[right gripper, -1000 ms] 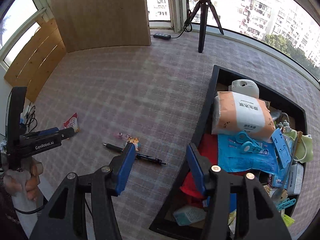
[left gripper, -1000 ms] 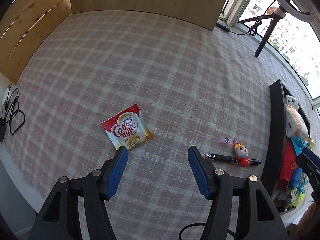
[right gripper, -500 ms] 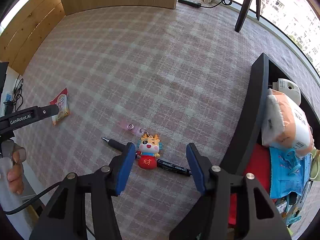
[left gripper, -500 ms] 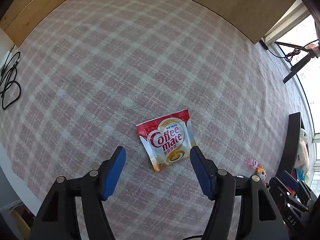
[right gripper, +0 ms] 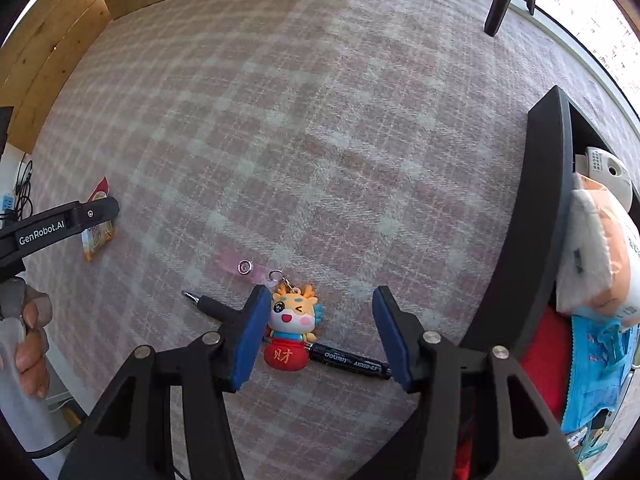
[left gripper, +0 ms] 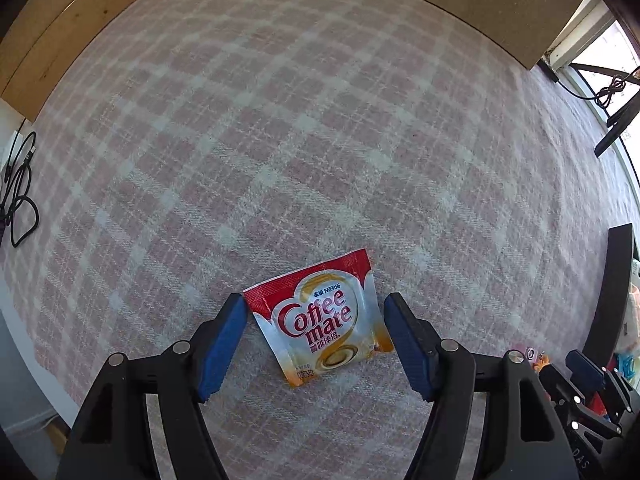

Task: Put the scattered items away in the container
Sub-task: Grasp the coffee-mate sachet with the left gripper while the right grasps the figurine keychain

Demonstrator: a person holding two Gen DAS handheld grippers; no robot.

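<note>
My left gripper (left gripper: 316, 312) is spread wide, its blue pads on either side of the Coffee-mate sachet (left gripper: 320, 316), which lies flat on the plaid cloth (left gripper: 280, 140); whether the pads touch its edges I cannot tell. Bare cloth runs ahead to the wooden boards (left gripper: 60, 32).

My right gripper (right gripper: 318, 312) is also wide apart, straddling the dragon keychain (right gripper: 290, 328) lying across the black pen (right gripper: 348, 360). The black container (right gripper: 548, 216), already packed, has its near wall just beside the right finger.

Half a second back both grippers sat further off; the sachet and keychain now lie between the pads.
</note>
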